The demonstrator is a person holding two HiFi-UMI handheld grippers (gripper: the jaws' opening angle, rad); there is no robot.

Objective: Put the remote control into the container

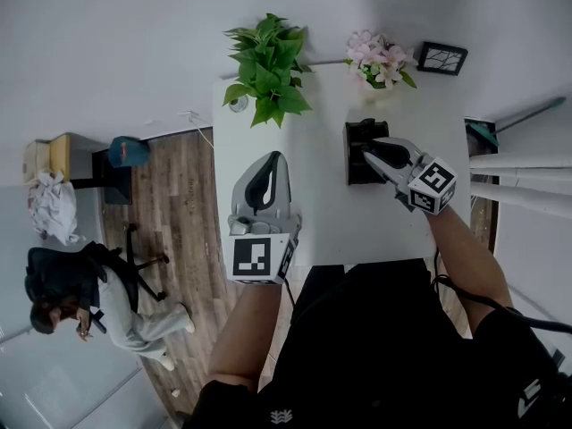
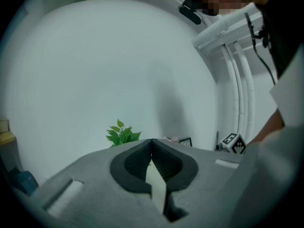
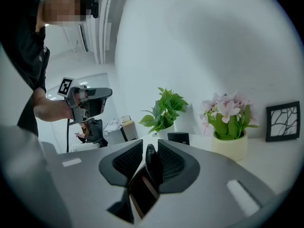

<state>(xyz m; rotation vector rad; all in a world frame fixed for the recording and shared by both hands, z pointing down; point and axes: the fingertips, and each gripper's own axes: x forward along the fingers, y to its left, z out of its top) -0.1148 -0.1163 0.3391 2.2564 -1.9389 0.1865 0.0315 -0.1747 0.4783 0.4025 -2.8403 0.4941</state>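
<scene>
The black container [image 1: 354, 164] stands on the white table [image 1: 313, 204], right of the middle. My right gripper [image 1: 368, 154] reaches over it from the right. In the right gripper view the slim black remote control [image 3: 152, 161] stands upright between the pads of that gripper [image 3: 149, 152], against the right pad with a thin gap on the left. The container's dark inside [image 3: 142, 194] shows below the jaws. My left gripper [image 1: 268, 161] hovers over the table's left part, shut and empty, its tips meeting [image 2: 152, 140].
A green potted plant [image 1: 268, 70], a pot of pink flowers [image 1: 380, 61] and a small picture frame [image 1: 441, 58] stand along the table's far edge. A person sits on a chair [image 1: 80, 302] on the wooden floor to the left.
</scene>
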